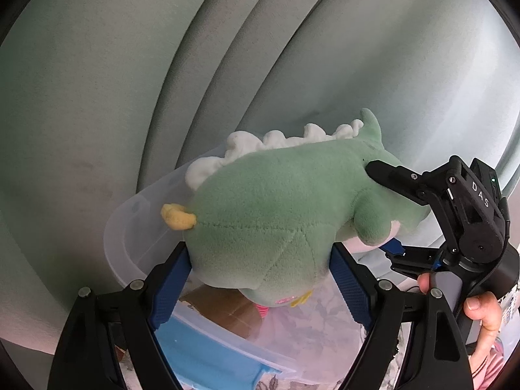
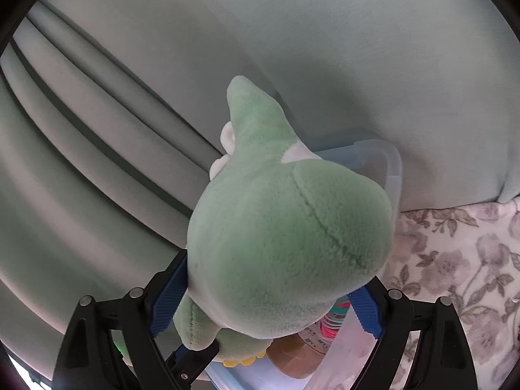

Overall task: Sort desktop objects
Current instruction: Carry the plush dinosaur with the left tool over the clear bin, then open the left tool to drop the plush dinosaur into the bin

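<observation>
A green plush dinosaur (image 1: 273, 201) with a white frill and a yellow horn hangs above a clear plastic bin (image 1: 130, 227). My left gripper (image 1: 260, 260) is shut on its head end, both blue pads (image 1: 172, 286) pressing into the fur. Seen from the left wrist, my right gripper (image 1: 380, 208) clamps the tail end from the right. In the right wrist view the plush dinosaur (image 2: 286, 237) fills the span of my right gripper (image 2: 269, 279), whose pads (image 2: 367, 312) press on its sides. Part of the bin's rim (image 2: 393, 169) shows behind the toy.
The bin holds a brown tape roll (image 2: 292, 354), a blue item (image 1: 208, 351) and a pink striped item (image 2: 331, 325). A floral cloth (image 2: 455, 260) lies to the right. Pale green padded cushions (image 1: 97, 97) rise behind. A hand (image 1: 484, 312) grips the right gripper's handle.
</observation>
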A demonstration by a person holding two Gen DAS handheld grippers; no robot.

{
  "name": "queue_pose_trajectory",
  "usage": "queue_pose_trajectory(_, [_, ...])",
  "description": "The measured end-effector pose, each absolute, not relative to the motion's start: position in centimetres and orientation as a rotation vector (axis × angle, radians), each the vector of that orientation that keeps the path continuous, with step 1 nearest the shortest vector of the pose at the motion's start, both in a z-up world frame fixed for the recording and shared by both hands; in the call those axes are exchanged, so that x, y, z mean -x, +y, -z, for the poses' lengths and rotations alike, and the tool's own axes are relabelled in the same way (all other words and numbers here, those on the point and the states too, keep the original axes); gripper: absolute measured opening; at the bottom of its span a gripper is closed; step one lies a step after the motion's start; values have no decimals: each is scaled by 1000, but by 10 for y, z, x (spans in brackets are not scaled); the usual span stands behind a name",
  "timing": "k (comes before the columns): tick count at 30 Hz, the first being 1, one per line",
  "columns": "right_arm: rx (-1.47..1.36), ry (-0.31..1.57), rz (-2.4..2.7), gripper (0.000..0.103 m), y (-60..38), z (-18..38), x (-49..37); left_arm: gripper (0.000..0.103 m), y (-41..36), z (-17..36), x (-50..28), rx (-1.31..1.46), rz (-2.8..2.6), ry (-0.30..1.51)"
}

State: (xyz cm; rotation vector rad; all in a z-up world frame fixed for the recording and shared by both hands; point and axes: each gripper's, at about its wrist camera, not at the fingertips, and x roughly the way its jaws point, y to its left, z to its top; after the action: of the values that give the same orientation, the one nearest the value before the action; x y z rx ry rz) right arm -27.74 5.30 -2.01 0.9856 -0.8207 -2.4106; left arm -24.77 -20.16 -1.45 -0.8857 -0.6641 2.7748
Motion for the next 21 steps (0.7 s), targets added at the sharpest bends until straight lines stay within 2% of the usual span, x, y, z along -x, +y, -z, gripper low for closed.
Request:
queue_pose_trajectory(4, [-1001, -826, 2394, 92, 80, 23, 271, 86, -186, 12, 240, 885, -2775, -672])
queue_pose_trajectory(9, [-1022, -766, 2436, 93, 46, -2, 289, 86, -179, 12, 238, 867, -2785, -681])
queue_pose_trajectory(21, [-999, -694, 2409, 93, 56, -7, 289, 86, -156, 13, 223, 876, -2787, -655])
